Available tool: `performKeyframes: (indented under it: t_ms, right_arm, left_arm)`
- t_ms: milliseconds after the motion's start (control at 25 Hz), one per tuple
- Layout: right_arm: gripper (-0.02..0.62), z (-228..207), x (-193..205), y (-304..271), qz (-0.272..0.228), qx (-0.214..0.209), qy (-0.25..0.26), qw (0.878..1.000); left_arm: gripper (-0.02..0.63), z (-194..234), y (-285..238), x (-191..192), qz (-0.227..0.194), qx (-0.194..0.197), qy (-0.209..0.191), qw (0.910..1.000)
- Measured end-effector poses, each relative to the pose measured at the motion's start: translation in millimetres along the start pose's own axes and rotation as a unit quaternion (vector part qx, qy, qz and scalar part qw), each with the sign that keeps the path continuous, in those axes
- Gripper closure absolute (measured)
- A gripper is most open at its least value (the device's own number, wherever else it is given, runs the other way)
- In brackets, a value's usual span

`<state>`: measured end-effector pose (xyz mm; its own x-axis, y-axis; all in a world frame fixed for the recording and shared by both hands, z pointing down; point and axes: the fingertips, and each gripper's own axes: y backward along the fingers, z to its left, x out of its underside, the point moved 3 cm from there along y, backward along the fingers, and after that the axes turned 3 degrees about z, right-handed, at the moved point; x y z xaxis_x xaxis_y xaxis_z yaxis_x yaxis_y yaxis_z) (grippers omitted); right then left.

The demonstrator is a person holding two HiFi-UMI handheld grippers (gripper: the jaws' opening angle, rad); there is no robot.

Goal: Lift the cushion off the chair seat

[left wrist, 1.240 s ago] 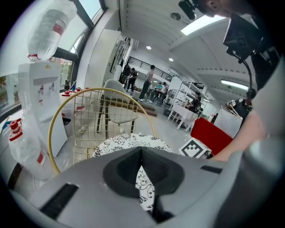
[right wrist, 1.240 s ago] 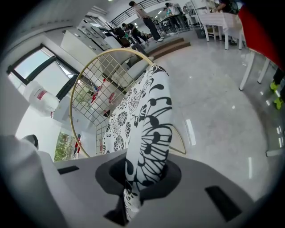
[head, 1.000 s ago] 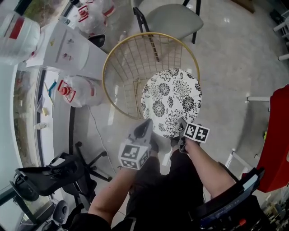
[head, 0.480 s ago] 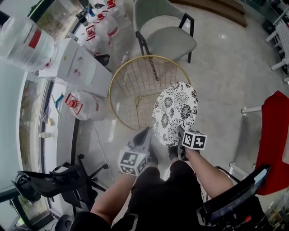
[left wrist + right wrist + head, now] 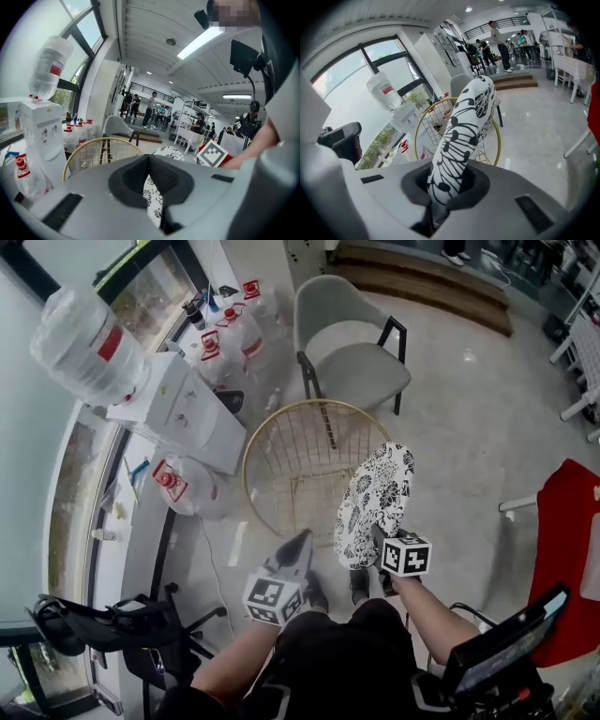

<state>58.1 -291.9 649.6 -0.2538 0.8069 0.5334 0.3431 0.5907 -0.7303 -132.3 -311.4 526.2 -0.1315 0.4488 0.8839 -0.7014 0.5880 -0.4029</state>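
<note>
Black-and-white floral cushion (image 5: 377, 501) hung on edge, clear above the gold wire chair (image 5: 251, 442) | right gripper (image 5: 377, 545) pinched its lower rim | left gripper (image 5: 302, 542) jaws pressed together, empty, just beside | single pinch looked marginal: raise steadily, avoid swinging.

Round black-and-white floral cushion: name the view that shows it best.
Head view: the floral cushion shows nearly whole, tilted up near the gold wire chair. The right gripper view shows it foreshortened in the right claw; the left gripper view shows only slivers past the left claw.
</note>
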Motion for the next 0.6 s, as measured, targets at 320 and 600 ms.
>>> performKeyframes:
  t_ms: [320, 600]
  right_arm:
    - [0.566, 24, -40, 40, -0.016, 0.003, 0.096, 0.995]
    - [0.566, 64, -74, 74, -0.045, -0.025, 0.173, 0.984]
  left_arm:
    - [0.598, -1, 24, -43, -0.044, -0.011, -0.016, 0.9989]
    - [0.598, 0, 48, -82, -0.092, -0.021, -0.023, 0.9953]
